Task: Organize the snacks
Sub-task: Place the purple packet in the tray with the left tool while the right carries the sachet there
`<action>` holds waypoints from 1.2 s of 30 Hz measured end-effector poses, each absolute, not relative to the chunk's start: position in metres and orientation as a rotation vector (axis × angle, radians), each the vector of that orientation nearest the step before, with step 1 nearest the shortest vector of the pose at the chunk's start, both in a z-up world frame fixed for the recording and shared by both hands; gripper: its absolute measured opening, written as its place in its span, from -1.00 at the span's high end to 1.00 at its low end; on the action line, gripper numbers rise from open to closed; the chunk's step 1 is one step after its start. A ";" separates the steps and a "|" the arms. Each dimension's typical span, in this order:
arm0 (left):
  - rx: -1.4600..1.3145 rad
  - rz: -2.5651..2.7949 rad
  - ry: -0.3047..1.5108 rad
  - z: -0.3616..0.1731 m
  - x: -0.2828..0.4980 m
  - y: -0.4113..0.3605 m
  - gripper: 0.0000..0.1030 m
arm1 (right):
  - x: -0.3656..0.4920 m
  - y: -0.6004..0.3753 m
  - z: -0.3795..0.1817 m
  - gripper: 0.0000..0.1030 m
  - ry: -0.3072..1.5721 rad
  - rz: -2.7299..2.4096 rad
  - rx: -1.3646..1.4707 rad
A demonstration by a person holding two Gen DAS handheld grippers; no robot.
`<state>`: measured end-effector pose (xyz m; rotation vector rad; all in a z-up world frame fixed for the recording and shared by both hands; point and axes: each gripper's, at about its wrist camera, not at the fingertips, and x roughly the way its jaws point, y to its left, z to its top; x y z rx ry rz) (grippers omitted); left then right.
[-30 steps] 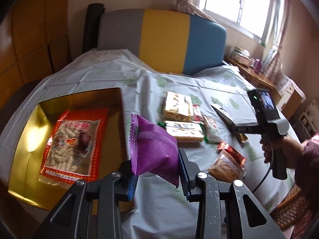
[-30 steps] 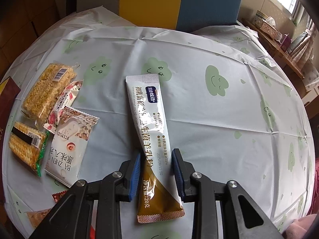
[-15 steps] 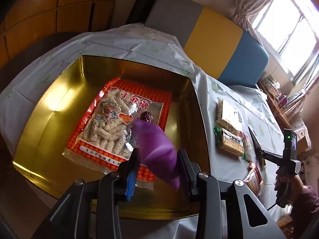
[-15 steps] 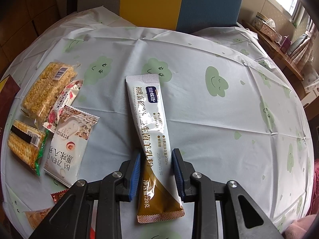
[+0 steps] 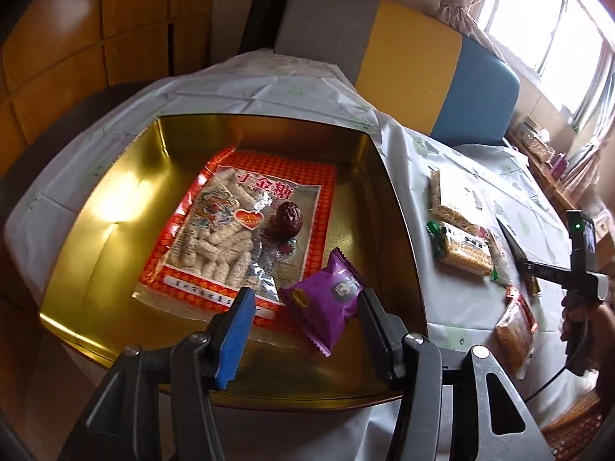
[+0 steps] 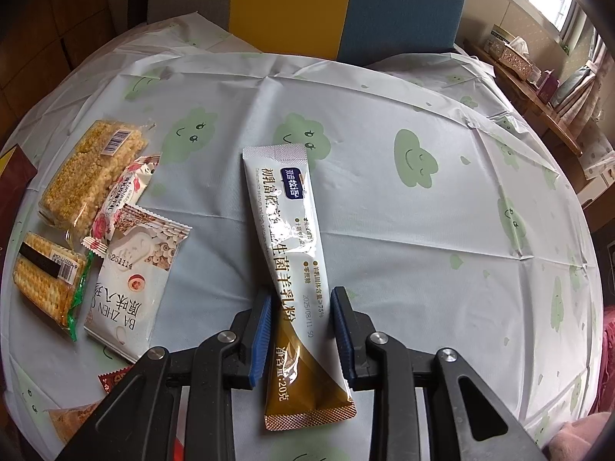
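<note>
A gold tin (image 5: 96, 207) on the table holds a red bag of white puffed sticks (image 5: 238, 226) with a dried red date (image 5: 288, 217) on top. A purple packet (image 5: 326, 303) lies in the tin's near right corner. My left gripper (image 5: 305, 294) hovers over it with its jaws opening; the left pad is clear of the packet. My right gripper (image 6: 301, 294) is shut on a long white and brown sachet (image 6: 288, 223) that stretches away over the tablecloth. The left wrist view shows that right gripper (image 5: 530, 269) far to the right.
Left of the sachet lie a rice crisp bar (image 6: 92, 176), a small floral packet (image 6: 123, 196), a white packet (image 6: 130, 280) and a cracker pack (image 6: 46, 280). A brown snack bag (image 5: 515, 330) sits near the person's hand (image 5: 576, 315). A grey, yellow and blue chair back (image 6: 346, 4) stands behind the table.
My left gripper carried the purple packet leftward over the tin and lower, then its jaws widened and the packet dropped onto the tin floor. The right gripper and sachet stayed still.
</note>
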<state>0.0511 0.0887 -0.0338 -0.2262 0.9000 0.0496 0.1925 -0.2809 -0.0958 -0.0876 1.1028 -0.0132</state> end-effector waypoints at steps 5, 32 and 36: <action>-0.184 0.074 0.866 -0.026 0.046 0.085 -0.09 | 0.191 -0.283 -0.092 0.47 1.116 -0.023 -0.064; -0.221 0.170 0.847 -0.025 0.035 0.113 -0.10 | 0.139 -0.092 0.019 0.52 0.991 0.498 0.328; -0.228 0.172 0.844 -0.026 0.034 0.118 -0.10 | 0.154 -0.048 0.014 0.37 1.028 0.522 0.337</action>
